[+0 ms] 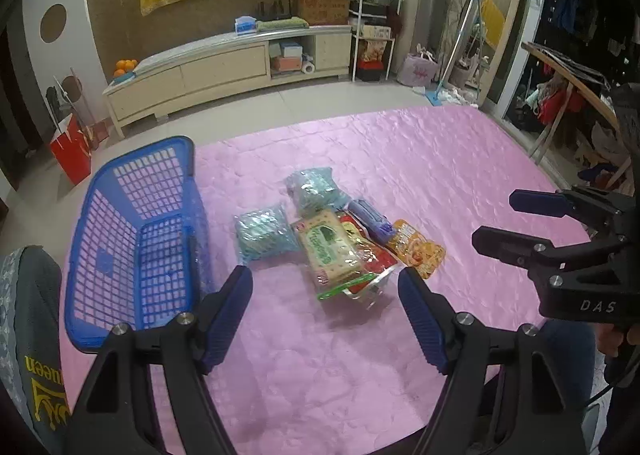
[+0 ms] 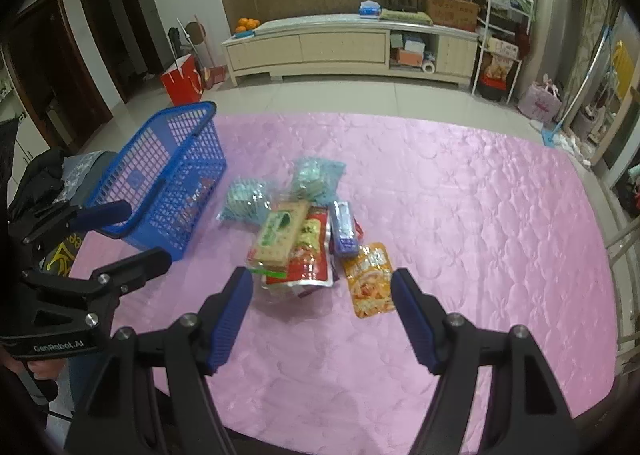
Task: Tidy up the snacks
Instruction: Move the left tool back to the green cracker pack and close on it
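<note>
A pile of snack packs lies mid-table on the pink cloth [image 1: 360,355]: two teal bags [image 1: 266,233], a green-and-cream biscuit pack [image 1: 330,251] on a red pouch [image 2: 310,255], a purple pack [image 1: 370,221] and an orange pouch [image 1: 420,251]. A blue mesh basket [image 1: 132,231] stands empty left of the pile; it also shows in the right wrist view [image 2: 168,179]. My left gripper [image 1: 326,281] is open, just before the pile. My right gripper [image 2: 322,281] is open, hovering near the orange pouch [image 2: 370,281] and the biscuit pack [image 2: 280,237].
A cream TV cabinet [image 1: 224,71] stands against the far wall with oranges [image 1: 125,67] on its left end. A red paper bag [image 2: 180,81] sits on the floor beyond the basket. A shelf rack [image 2: 502,35] and a mirror [image 1: 500,15] stand at the right.
</note>
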{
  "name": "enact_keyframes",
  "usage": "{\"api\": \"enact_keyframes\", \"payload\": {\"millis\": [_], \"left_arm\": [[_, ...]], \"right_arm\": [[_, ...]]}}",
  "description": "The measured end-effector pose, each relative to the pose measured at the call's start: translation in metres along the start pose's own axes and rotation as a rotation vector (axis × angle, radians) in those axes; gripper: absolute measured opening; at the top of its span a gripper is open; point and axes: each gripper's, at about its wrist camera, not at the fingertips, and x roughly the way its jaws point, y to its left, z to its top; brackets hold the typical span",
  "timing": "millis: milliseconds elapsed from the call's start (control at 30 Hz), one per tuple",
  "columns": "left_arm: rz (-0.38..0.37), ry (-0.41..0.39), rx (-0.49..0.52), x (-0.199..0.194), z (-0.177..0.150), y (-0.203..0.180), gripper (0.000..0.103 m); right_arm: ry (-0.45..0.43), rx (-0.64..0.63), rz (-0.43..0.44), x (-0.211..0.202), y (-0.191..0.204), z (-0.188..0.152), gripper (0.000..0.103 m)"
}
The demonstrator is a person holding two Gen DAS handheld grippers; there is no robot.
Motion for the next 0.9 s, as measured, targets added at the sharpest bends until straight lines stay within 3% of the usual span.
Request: {"api": "enact_keyframes", "payload": {"millis": [467,733,900], "left_arm": [[0.0,0.115,0.012,0.067,0.006,-0.027,0.073],[-0.035,0.209,-0.049,0.119,0.008,-0.015,0.073],[-0.015,0.248,-0.063,0.148,0.013,-0.008,0.073]], "right_arm": [[0.071,0.021,-0.037,0.052,-0.042,-0.008,0.075],[0.088,0.038,-0.039,0.088,-0.056,-0.004,0.076],[0.101,0.007,-0.044,0.119,-0.057,0.001,0.075]]}}
